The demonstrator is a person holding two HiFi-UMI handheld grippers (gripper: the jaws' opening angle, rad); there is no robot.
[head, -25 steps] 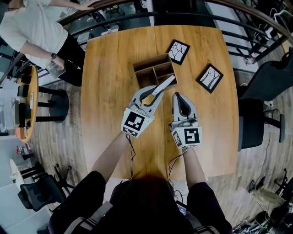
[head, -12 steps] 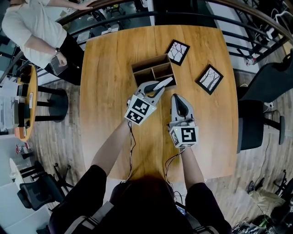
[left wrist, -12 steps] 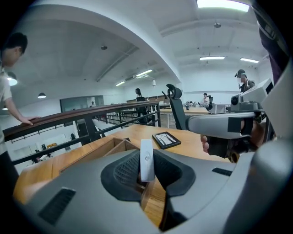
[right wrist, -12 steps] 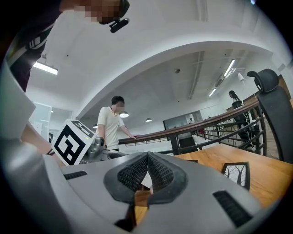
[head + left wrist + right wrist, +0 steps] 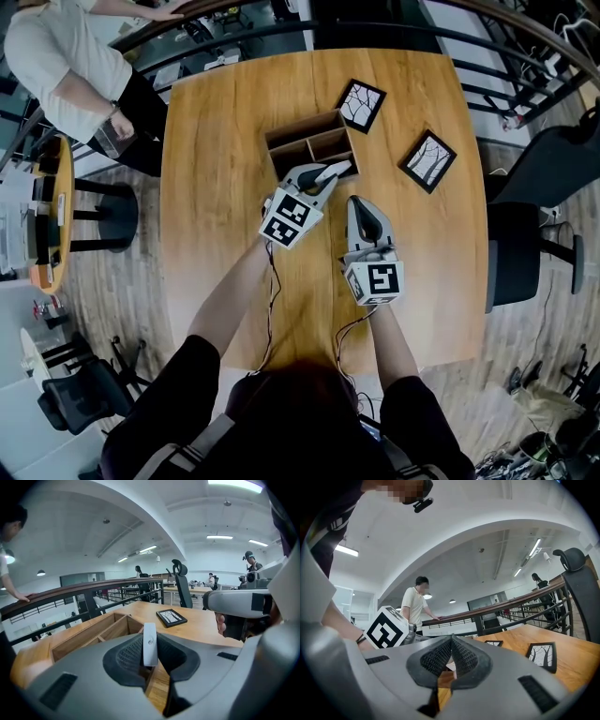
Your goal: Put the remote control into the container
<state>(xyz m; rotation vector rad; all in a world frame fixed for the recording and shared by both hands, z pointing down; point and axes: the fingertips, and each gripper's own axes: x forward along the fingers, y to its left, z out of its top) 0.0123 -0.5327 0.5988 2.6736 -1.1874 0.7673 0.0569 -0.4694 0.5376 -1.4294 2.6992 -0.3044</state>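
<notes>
Left gripper [image 5: 322, 178] clamps the remote control [image 5: 149, 644] edge-on. Over the last second it advances toward the container [image 5: 289, 157]; remote tip now sits over the container's near-right rim. Lowering and release remain. Right gripper [image 5: 362, 204] closed, empty, just short of the container.

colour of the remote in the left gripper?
White, a slim plastic remote control; clearest in the left gripper view.

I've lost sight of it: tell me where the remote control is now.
In the head view, the remote control is clamped in the left gripper, its tip at the near right corner of the wooden container.
</notes>
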